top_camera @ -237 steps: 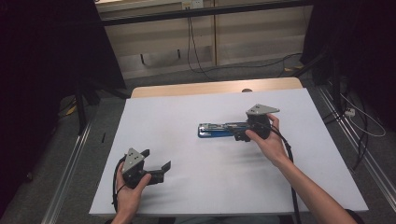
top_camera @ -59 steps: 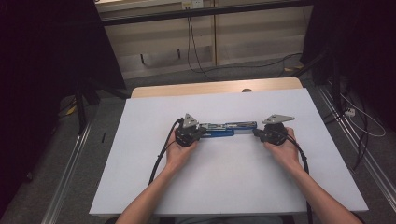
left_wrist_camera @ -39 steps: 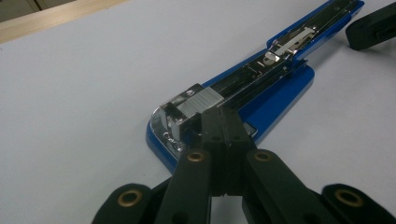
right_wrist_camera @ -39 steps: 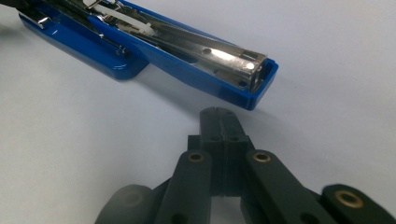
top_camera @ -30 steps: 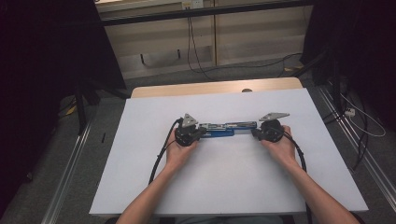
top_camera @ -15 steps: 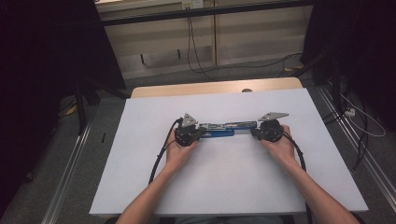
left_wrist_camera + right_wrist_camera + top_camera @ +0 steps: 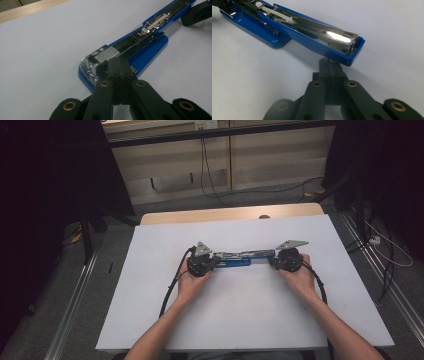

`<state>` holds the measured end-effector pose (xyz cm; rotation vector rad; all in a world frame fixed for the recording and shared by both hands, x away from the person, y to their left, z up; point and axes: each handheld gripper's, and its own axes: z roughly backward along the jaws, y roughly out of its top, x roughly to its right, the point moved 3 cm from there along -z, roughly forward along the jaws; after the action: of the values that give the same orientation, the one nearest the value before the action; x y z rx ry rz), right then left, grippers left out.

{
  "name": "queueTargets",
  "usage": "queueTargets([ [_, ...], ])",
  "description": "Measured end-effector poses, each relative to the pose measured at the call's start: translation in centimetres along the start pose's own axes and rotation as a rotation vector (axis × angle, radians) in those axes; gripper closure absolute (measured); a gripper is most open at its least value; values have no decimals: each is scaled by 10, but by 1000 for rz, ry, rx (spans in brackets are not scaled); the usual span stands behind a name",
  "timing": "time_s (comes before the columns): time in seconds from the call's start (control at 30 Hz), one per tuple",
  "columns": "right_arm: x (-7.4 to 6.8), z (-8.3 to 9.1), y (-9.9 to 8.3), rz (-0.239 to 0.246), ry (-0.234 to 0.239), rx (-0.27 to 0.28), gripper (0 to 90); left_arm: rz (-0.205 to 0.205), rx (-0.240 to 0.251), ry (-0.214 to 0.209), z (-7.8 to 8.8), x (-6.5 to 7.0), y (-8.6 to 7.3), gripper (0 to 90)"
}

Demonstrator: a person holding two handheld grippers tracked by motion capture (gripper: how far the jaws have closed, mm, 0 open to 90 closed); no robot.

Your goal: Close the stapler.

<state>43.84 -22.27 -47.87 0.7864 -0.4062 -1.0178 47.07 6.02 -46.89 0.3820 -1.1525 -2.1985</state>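
Lies in the middle of the white table (image 7: 150, 270), the blue stapler (image 7: 240, 258), swung fully open so that base and metal arm make one long line; long axis runs left to right across the table, from one hand to the other.

At the left end: left gripper (image 7: 212, 263), jaws pressed together with nothing between them, tips resting on or against the base of the stapler (image 7: 140, 52) just beside the steel block there; cannot tell if pressing down or only touching.

At the right end: right gripper (image 7: 272, 262), jaws also pressed together, empty; tips sit just under the raised blue end of the stapler (image 7: 332, 45), touching it or nearly so.

Each hand equally near to its own end; both point inward along the axis, facing each other; probably holding the left end steady while folding the right end back over, so the coming move depends on this line staying straight between the two grippers.
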Motion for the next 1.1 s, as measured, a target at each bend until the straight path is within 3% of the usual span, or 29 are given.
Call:
queueTargets([
  [0.53, 0, -1, 1, -3, -4, 6, 900, -8, 3, 2, 0, 0, 0, 900],
  [1.1, -1, 1, 4, -7, -1, 64, 900, -18, 8, 9, 0, 0, -1, 900],
])
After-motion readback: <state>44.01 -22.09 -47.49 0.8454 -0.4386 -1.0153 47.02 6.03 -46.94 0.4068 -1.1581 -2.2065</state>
